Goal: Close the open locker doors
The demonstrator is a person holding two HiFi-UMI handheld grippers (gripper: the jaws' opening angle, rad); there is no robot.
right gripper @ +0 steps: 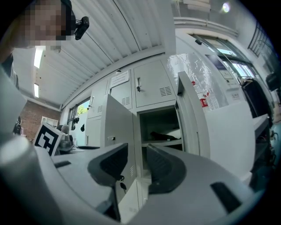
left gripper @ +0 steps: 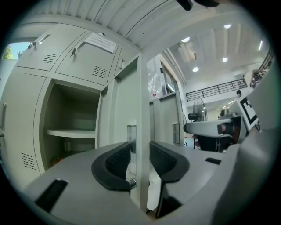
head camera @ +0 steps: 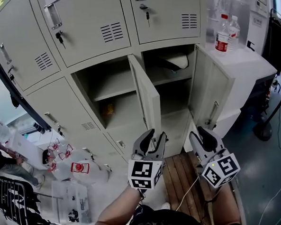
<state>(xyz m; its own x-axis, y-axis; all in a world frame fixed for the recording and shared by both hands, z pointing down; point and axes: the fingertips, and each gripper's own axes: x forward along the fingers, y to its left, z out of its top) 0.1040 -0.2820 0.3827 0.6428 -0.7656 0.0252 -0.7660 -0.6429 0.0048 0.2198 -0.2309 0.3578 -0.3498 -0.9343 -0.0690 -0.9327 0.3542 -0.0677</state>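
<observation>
The grey locker bank (head camera: 92, 27) has two lower doors standing open. The left open door (head camera: 149, 99) swings out toward me, and its free edge (left gripper: 142, 110) runs straight up between the jaws of my left gripper (head camera: 154, 139). That gripper (left gripper: 140, 154) has both pads against the edge, beside the door's small handle (left gripper: 131, 140). The right open door (head camera: 210, 91) hangs wide next to a white cabinet. My right gripper (head camera: 202, 135) hovers low in front of it, its jaws (right gripper: 137, 154) parted with nothing between them. The same two doors appear as the left door (right gripper: 118, 118) and the right door (right gripper: 186, 110).
Water bottles (head camera: 223, 33) stand on the white cabinet (head camera: 242, 60) right of the lockers. A wooden slatted platform (head camera: 182, 178) lies below the grippers. Plastic bags and packs (head camera: 77, 168) sit on the floor at left. A dark item (head camera: 175, 60) rests on the right locker's shelf.
</observation>
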